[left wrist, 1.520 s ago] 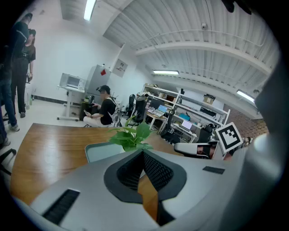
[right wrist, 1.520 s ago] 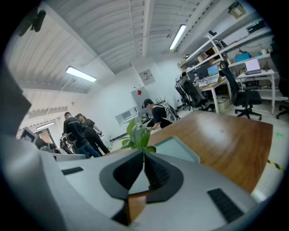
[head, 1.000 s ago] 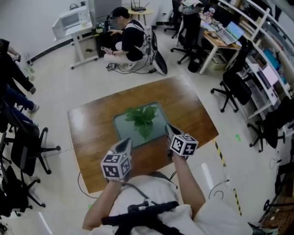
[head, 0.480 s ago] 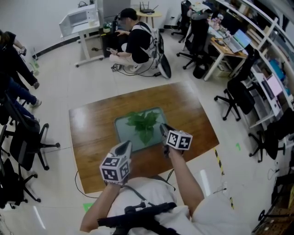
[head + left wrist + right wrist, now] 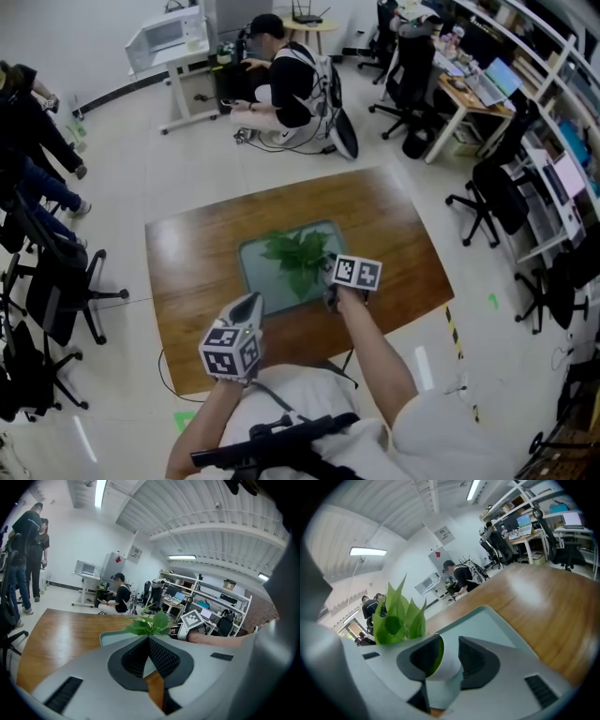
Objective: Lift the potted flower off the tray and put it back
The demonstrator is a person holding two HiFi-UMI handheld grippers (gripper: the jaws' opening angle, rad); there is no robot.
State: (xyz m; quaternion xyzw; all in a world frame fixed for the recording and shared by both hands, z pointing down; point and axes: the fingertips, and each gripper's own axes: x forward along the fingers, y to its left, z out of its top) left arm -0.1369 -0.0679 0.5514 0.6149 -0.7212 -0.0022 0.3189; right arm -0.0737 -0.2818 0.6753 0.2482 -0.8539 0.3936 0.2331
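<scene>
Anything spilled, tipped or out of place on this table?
Nothing stands out. The potted flower sits upright on the tray, no soil visibly spilled; the right gripper is opening its jaws, the pot between them.

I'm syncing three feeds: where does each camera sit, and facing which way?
Head view: on the head, steeply down at table, tray, potted flower; arms show.
Left gripper view: on the left gripper, across the table toward the flower; shut jaws show.
Right gripper view: on the right gripper, facing the tray; opening jaws flank the flower's pot.
All three share the flower and tray.
</scene>
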